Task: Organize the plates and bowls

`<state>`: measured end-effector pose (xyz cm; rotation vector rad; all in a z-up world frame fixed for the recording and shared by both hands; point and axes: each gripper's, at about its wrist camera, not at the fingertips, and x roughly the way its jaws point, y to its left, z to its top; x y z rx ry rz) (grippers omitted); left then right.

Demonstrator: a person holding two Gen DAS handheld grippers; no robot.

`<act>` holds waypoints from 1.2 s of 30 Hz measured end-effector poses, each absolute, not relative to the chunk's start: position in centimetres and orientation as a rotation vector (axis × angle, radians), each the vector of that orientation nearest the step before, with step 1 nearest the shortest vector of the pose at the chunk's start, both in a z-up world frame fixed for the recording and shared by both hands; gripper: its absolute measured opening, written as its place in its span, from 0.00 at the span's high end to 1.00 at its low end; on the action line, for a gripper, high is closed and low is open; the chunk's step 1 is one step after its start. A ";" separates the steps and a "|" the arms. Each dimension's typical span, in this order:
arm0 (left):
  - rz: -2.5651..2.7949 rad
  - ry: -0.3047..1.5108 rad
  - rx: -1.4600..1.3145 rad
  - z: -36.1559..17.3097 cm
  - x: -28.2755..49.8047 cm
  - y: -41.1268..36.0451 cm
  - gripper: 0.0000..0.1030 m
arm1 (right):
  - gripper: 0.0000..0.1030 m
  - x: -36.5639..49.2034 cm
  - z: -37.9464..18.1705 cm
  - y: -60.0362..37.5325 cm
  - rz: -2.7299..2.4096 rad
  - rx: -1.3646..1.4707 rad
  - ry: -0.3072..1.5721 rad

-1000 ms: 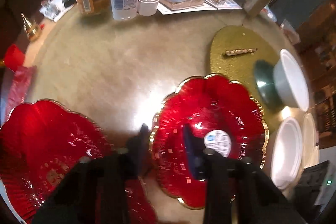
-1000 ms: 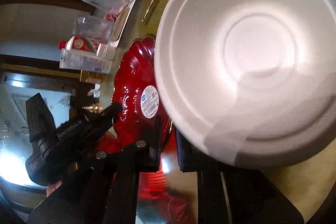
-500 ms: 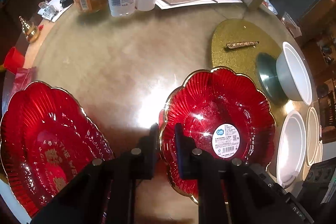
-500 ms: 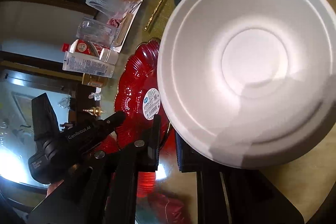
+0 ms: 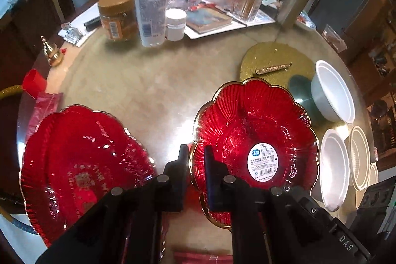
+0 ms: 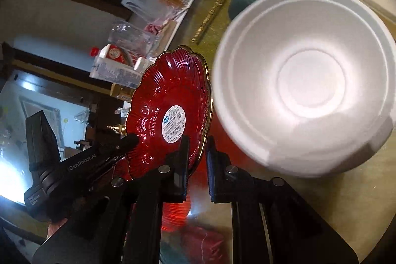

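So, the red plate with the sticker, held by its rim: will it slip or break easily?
The red plate looks glossy, so it may slip in the left claw, which grips only its gold rim. It looks like thin ribbed glass or plastic, probably fragile. Held at one edge, it may tilt.

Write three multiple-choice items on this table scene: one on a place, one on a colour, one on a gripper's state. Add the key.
1. Where does the thin gold stick lie?
A. on the glittery gold oval mat
B. inside a white bowl
C. on the book

2. What colour is the rim of the red scalloped glass plate with the round white sticker?
A. silver
B. gold
C. black

3. What is the left gripper doing?
A. open above the table
B. clamping a bowl
C. shut on the stickered plate's edge

Key: 1 A, the stick rests on the mat. 2 B, a gold line edges the scallops. 3 C, both fingers pinch the plate's near rim.
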<state>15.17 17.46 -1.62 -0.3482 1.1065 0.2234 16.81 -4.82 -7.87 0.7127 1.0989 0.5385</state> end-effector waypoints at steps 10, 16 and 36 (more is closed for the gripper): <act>0.228 0.980 -0.374 1.2 10.4 19.0 0.91 | 0.88 14.4 -4.4 -2.6 0.616 0.630 1.023; 0.280 0.884 -0.382 2.8 6.7 20.8 0.91 | 0.88 12.8 -2.8 0.2 0.679 0.562 1.002; 0.490 0.746 -0.490 0.5 -3.1 26.5 0.90 | 0.88 9.3 -3.1 9.7 0.841 0.315 1.012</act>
